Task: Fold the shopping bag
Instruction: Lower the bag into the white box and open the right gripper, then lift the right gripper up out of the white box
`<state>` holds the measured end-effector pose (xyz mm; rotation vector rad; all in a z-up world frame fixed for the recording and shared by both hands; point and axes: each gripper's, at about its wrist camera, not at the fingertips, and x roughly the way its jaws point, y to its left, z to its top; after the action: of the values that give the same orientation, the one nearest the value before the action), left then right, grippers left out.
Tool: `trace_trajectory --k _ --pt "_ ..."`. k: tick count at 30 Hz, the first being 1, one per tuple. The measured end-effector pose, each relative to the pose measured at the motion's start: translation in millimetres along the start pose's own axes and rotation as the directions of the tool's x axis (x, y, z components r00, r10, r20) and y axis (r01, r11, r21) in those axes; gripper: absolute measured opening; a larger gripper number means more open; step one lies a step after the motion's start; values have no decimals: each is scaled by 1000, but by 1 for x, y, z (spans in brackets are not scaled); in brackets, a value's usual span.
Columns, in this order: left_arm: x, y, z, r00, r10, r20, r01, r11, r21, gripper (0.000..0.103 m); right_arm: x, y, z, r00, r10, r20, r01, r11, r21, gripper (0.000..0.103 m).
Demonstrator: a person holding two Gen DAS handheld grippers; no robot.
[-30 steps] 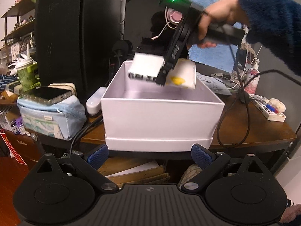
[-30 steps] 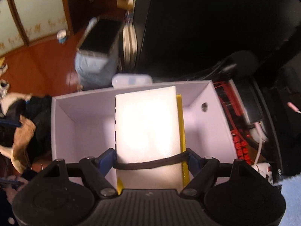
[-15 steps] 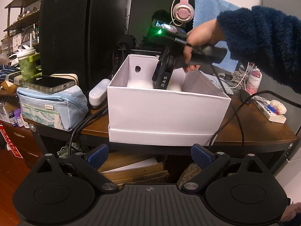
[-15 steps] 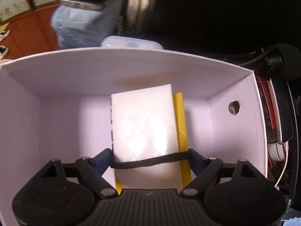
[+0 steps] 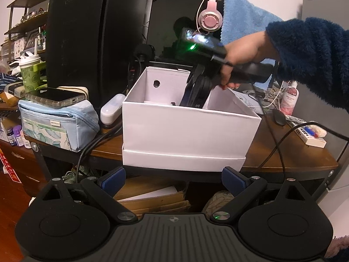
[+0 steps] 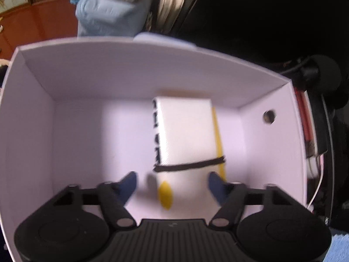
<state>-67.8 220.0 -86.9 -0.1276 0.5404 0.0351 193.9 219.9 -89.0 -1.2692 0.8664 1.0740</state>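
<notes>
The folded shopping bag [image 6: 185, 135], white with a yellow edge and a black band around it, lies on the floor of the white box [image 6: 130, 65]. My right gripper [image 6: 173, 182] hangs just above the bag's near end, open, its blue pads clear of the bag on both sides. In the left wrist view the white box [image 5: 187, 131] stands on the desk, and the right gripper's black body reaches down into it, held by a hand in a dark blue fuzzy sleeve [image 5: 309, 56]. My left gripper [image 5: 173, 178] is open and empty, below the desk's front edge.
A light blue pouch [image 5: 59, 122] with a phone on top sits left of the box, next to a white case [image 5: 111, 111]. Black monitors [image 5: 93, 35] stand behind, with pink headphones [image 5: 210, 17]. Cables [image 5: 274, 131] trail across the desk's right side.
The right gripper lowered the folded bag into the box, then opened and let it go. The bag now lies on the box floor. The left gripper stayed open and drew slightly closer.
</notes>
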Motion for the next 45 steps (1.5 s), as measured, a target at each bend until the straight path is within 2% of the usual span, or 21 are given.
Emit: trace_trajectory --k 3,9,12,20,25,28,30,31,34,38,41,43,45 --pt "-4 -1 -1 1000 1 4 -1 1000 6 96 11 2 1 1000 -12 -17 12 1000 14 42" --pt "-2 1 -1 1000 5 -1 -5 1000 6 96 17 -11 6 999 -40 4 40 998 42 38" --pt "1 1 -1 1000 4 -8 -4 1000 3 96 22 -17 7 997 -82 -1 82 996 19 34" --pt "6 -1 0 1000 8 -23 -8 1000 2 96 32 -34 2 992 -125 2 124 991 53 34" --pt "7 -3 1 999 17 -37 -17 1000 4 96 30 -36 -4 993 -110 30 107 991 81 35" --pt "9 -5 2 999 21 -48 -20 1000 10 96 16 -36 -9 993 -72 90 62 991 115 42" --pt "10 -7 3 998 18 -54 -17 1000 16 96 3 -34 -15 988 -48 146 25 988 154 74" --pt "10 -8 4 998 20 -56 -19 1000 21 96 -6 -31 -19 983 -39 182 8 986 166 78" --pt "9 -15 6 998 35 -51 -32 998 46 96 -32 -26 -31 959 -19 282 -42 977 208 82" --pt "8 -26 9 999 28 -42 -26 998 65 96 -70 -35 -56 920 -4 392 -134 936 324 87" --pt "9 -36 13 998 18 -55 -14 997 80 96 -94 -40 -81 893 -37 448 -199 860 469 90" --pt "10 -44 15 998 12 -61 -7 996 89 96 -106 -38 -98 891 -116 440 -179 799 573 91" --pt "12 -55 18 997 6 -71 2 994 108 96 -117 -29 -117 897 -246 368 -81 727 682 92"
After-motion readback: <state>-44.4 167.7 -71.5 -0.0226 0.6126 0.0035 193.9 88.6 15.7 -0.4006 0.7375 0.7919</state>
